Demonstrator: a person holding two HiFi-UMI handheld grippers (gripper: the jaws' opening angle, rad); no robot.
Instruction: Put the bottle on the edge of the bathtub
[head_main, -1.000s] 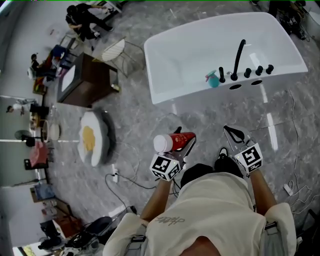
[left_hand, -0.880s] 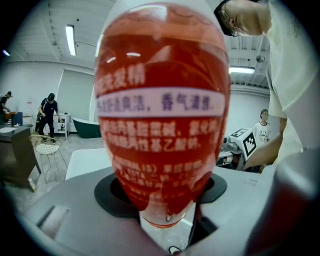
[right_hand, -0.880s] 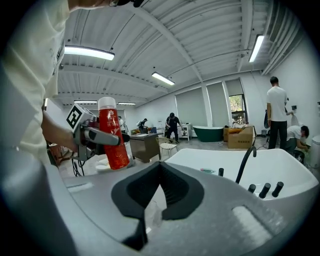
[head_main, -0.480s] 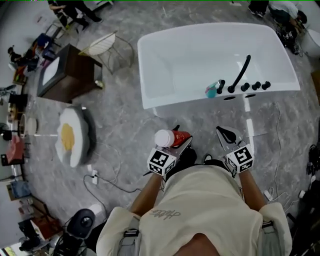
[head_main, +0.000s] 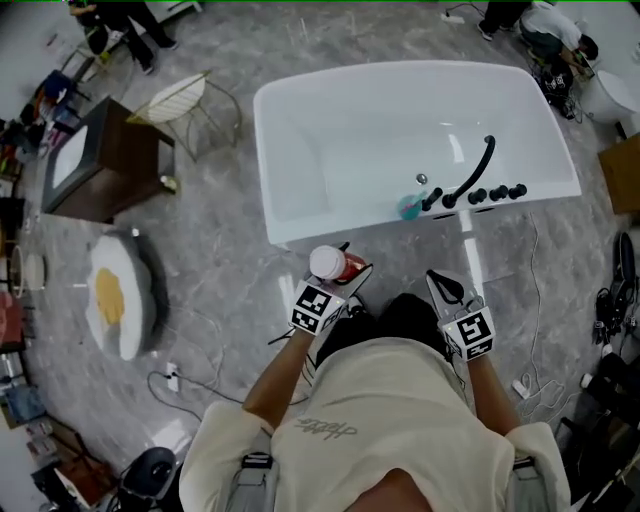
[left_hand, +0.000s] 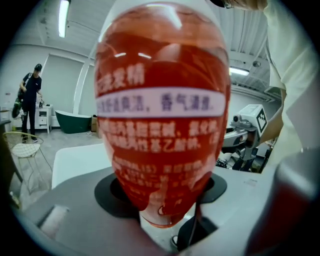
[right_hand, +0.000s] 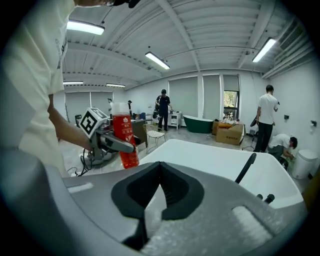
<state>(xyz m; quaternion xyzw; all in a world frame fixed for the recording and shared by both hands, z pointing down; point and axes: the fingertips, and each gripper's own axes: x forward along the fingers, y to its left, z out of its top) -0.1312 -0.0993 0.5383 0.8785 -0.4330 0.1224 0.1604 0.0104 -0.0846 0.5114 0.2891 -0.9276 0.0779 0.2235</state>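
Observation:
A red bottle (head_main: 347, 267) with a white cap is held upright in my left gripper (head_main: 352, 270), whose jaws are shut on its body. It fills the left gripper view, bottle (left_hand: 162, 125), and shows in the right gripper view as well, bottle (right_hand: 124, 140). The bottle hangs just in front of the near rim of the white bathtub (head_main: 300, 228), over the floor. My right gripper (head_main: 446, 284) is to the right, by the same rim, shut and with nothing in it. Its closed jaws (right_hand: 159, 172) point over the bathtub (right_hand: 210, 157).
A black faucet (head_main: 478, 165), several black knobs and a teal thing (head_main: 410, 207) sit on the tub's near right rim. A dark cabinet (head_main: 95, 165), a wire chair (head_main: 185, 100), an egg-shaped cushion (head_main: 110, 295) and floor cables (head_main: 170, 378) lie left. People stand in the background.
The person has stepped toward the tub, so its near rim now lies just ahead of both grippers. The bottle stays in the left gripper; the right stays shut.

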